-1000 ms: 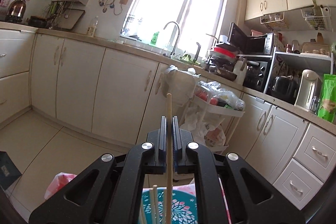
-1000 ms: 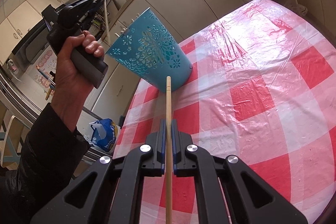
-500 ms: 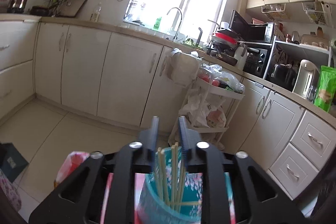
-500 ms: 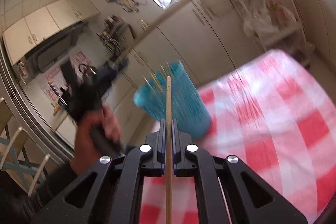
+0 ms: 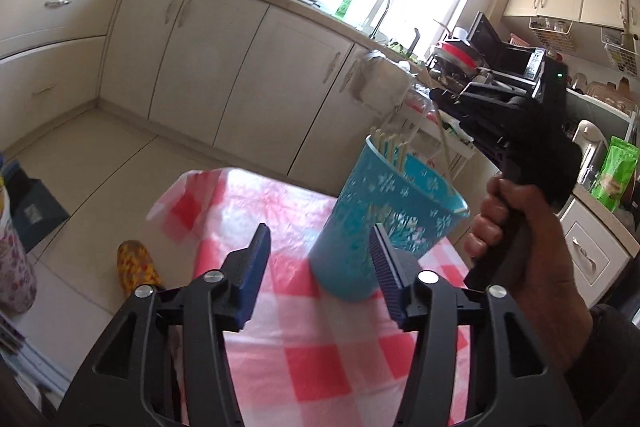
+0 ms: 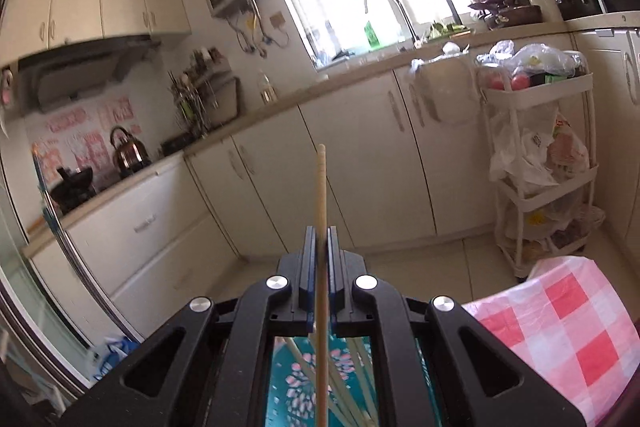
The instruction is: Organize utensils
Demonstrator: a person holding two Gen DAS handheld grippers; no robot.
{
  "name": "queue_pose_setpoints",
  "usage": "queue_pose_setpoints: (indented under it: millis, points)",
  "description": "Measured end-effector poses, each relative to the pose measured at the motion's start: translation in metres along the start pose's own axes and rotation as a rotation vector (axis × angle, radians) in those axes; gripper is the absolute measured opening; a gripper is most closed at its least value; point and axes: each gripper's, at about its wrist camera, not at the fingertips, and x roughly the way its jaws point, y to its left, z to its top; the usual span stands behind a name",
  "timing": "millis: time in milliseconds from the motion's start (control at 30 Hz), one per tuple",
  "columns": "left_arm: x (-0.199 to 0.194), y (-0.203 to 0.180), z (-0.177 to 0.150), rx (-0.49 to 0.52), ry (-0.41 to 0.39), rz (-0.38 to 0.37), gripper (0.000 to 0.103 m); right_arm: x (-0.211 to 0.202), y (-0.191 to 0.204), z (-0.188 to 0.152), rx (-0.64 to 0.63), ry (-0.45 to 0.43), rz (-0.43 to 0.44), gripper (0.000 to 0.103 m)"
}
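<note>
We hold a gripper in each hand over a table with a red and white checked cloth (image 5: pixel 340 359). The left gripper (image 5: pixel 318 269) has just been opening its jaws, and now they stand apart with nothing between them. Its blue pads (image 5: pixel 256 259) do not touch anything. Just past them stands a blue cup (image 5: pixel 384 223) with white flowers on it. The cup sits on the cloth near the far edge of the table and looks tilted in this view. A bunch of pale chopsticks (image 5: pixel 390 149) stands inside it, leaning on the side of the rim nearest the cupboards. To the right of the cup we see our right hand (image 5: pixel 520 239) wrapped around the black handle of the right gripper (image 6: pixel 319 259). That gripper is held up above the cup. Its jaws are squeezed together on one wooden chopstick (image 6: pixel 321 211), which runs straight between the pads and sticks out past the tips. In the left view that stick slants down toward the open top of the cup. In the right view we look down through the gripper frame and see the inside of the blue cup with other sticks in it. Behind the table are white cupboards (image 5: pixel 224 67), a sink tap (image 6: pixel 390 9) under a bright window, and a white cart (image 6: pixel 540 163) full of bags.
</note>
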Motion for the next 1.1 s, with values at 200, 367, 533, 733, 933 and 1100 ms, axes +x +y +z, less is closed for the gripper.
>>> queue_pose_setpoints:
  millis: [200,367,533,733,933,1100]
  points:
    - [-0.035,0.001,-0.008,0.016,0.069,0.082,0.082,-0.040,0.001,-0.027,-0.030,0.071,0.007,0.021]
    - [-0.084,-0.025,-0.009,0.104,0.092,0.156,0.095,-0.132,0.012,-0.055,-0.047,0.120,0.024,0.075]
    - [-0.137,-0.055,-0.017,0.201,0.144,0.273,0.095,-0.240,0.025,-0.096,-0.066,0.229,-0.008,0.096]
    - [-0.196,-0.084,-0.036,0.248,0.165,0.356,0.095,-0.325,0.036,-0.134,-0.045,0.330,-0.163,0.096]
    - [-0.250,-0.115,-0.062,0.292,0.196,0.278,0.095,-0.393,0.059,-0.172,-0.019,0.309,-0.190,0.096]
    - [-0.276,-0.122,-0.083,0.250,0.238,0.248,0.095,-0.422,0.069,-0.201,0.014,0.273,-0.191,0.096]
